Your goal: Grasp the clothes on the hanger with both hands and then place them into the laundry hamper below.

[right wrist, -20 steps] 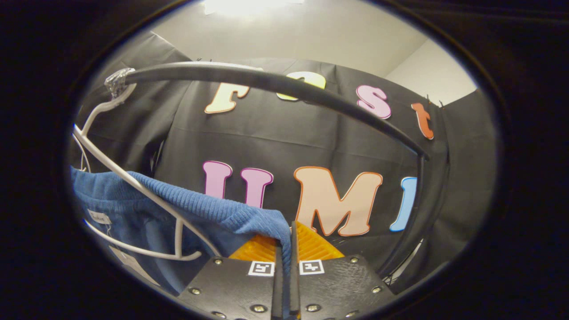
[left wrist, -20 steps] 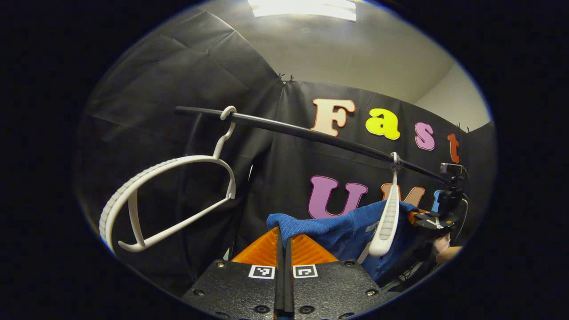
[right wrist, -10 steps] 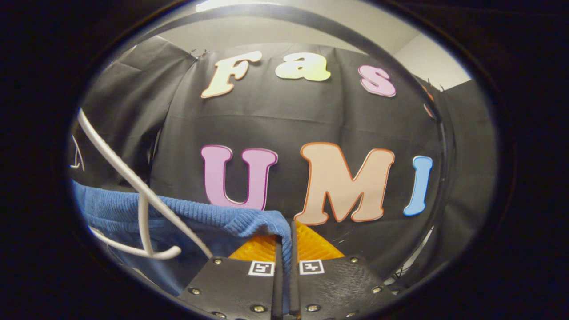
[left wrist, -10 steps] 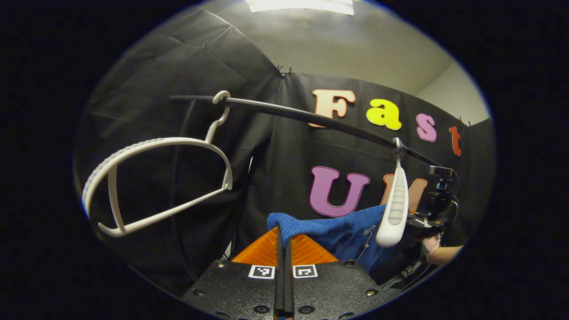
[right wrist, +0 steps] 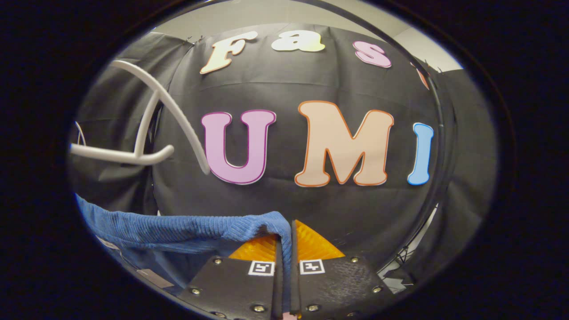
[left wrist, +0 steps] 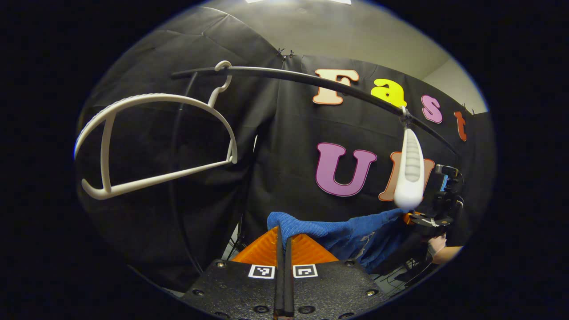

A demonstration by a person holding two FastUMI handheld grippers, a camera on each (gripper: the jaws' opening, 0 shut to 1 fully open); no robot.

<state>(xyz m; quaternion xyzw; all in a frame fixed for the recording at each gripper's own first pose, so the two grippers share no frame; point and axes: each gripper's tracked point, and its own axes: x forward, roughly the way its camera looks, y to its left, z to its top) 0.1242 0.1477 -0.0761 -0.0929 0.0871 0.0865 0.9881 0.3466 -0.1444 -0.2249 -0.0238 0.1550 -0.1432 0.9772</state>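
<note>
Pinching blue sweater (left wrist: 338, 229) taut: left gripper (left wrist: 283, 249), right gripper (right wrist: 284, 249); bare hangers (left wrist: 151, 142) (white) on rail (left wrist: 311, 80) above.

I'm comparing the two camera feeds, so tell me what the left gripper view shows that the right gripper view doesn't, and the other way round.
Left gripper view alone: two white hangers, an empty hanger seen broadside and a second hanger seen edge-on, both hooked on the black rail, plus the right gripper farther off with a hand behind it.

Right gripper view alone: its own closed fingers pinching the sweater's ribbed edge up close.

Both: the blue sweater, off its hanger, stretched between the two grippers; the left gripper is also clamped on it.
</note>
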